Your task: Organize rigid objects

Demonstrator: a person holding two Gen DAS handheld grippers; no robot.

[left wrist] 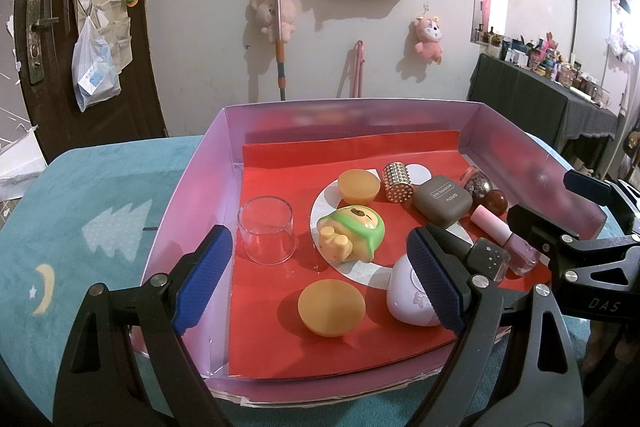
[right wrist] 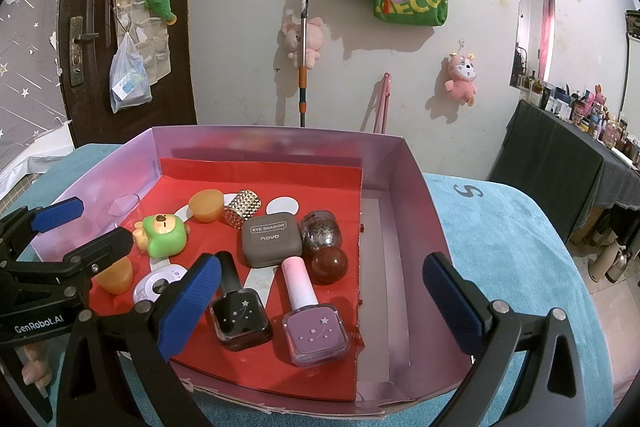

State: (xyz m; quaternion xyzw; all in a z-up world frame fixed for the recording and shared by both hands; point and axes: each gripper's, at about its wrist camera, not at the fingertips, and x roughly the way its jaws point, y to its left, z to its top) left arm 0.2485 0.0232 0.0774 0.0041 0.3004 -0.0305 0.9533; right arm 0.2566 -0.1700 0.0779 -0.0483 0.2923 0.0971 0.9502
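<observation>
Both hand-held grippers, left and right, hang spread and empty over the pink box, where bottles, eyeshadow case, orange cups and bear toy lie loosely scattered on the red liner; whether sorting is ahead or finished is unsettled.

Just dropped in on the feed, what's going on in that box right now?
A person holds a gripper in each hand over a pink box lined in red. Both the left gripper and the right gripper are open and hold nothing. Inside lie two nail polish bottles, black and purple, an eye shadow case, a green bear toy, two orange cups and a clear glass, all loosely scattered.
</observation>
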